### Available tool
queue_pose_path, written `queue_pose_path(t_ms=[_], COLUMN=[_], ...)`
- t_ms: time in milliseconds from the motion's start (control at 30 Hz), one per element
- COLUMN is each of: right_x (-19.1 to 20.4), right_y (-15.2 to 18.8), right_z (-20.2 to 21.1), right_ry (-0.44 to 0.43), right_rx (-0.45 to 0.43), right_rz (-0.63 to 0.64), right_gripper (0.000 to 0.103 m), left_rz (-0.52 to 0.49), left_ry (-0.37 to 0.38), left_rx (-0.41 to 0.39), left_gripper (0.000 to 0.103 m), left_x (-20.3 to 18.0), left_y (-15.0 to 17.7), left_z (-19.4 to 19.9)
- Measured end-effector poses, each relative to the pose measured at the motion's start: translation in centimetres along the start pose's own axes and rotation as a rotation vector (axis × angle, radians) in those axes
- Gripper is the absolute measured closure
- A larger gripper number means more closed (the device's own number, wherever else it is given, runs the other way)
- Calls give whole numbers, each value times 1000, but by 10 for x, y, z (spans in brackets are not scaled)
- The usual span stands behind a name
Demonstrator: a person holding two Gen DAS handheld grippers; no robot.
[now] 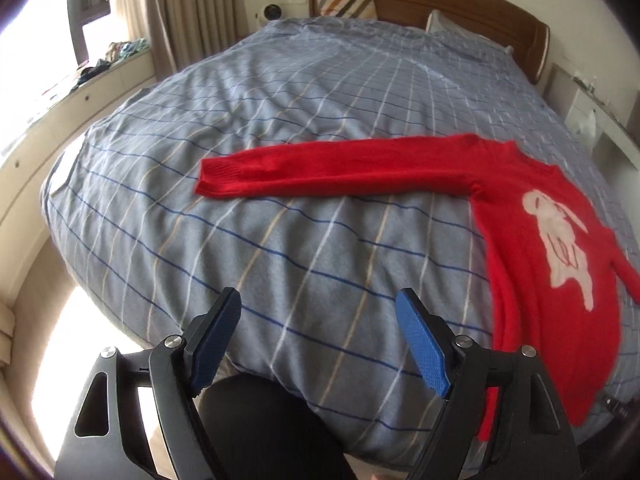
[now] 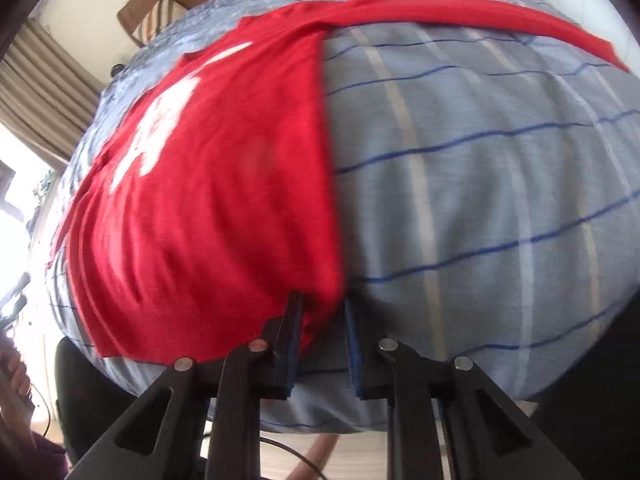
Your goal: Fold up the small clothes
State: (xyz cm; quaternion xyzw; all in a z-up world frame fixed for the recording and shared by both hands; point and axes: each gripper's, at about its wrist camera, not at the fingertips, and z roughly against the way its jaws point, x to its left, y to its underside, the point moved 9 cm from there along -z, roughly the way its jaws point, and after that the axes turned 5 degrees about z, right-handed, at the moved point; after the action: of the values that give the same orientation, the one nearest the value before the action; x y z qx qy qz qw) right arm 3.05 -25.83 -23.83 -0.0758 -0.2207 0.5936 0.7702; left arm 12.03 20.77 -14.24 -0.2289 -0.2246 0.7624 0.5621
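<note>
The soft red sweater's [image 2: 208,200] hem corner is being straddled, ungripped, by the right gripper's [image 2: 322,320] narrowly parted jaws, while the left gripper [image 1: 320,320] is being held wide open, empty.

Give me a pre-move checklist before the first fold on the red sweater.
1. Red sweater lying flat on the bed cover: ok.
2. Left sleeve stretched out straight, nothing on it: ok.
3. Left gripper open and holding nothing: ok.
4. Right gripper at the sweater's bottom corner, hem cloth between its fingers: ok.
5. Right fingers clamped firmly on the hem: cannot tell, a gap shows and the frame is blurred.
6. Right sleeve laid out flat: ok.
</note>
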Motion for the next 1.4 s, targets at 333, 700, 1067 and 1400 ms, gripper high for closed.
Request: queue_pose_path(t_ms=[333,700,1067,1400], right_x=[13,1,-13,-7], right_y=[16,-11,-18,-24], right_z=[12,17,13,15], right_ry=[-225,-291,-296,-277], right_rx=[40,-42,-57,-48], right_rz=[77,-41,-77,-45], right_gripper=[47,99,99,99], left_rz=[-142,-355,-197,-217], left_ry=[335,713,495,318], left_rx=[277,242,237,396], left_gripper=[18,24,26,36], left_x=[-121,-263,-161,-146], left_y=[102,84,48,122], left_z=[-30,0,-3,-45])
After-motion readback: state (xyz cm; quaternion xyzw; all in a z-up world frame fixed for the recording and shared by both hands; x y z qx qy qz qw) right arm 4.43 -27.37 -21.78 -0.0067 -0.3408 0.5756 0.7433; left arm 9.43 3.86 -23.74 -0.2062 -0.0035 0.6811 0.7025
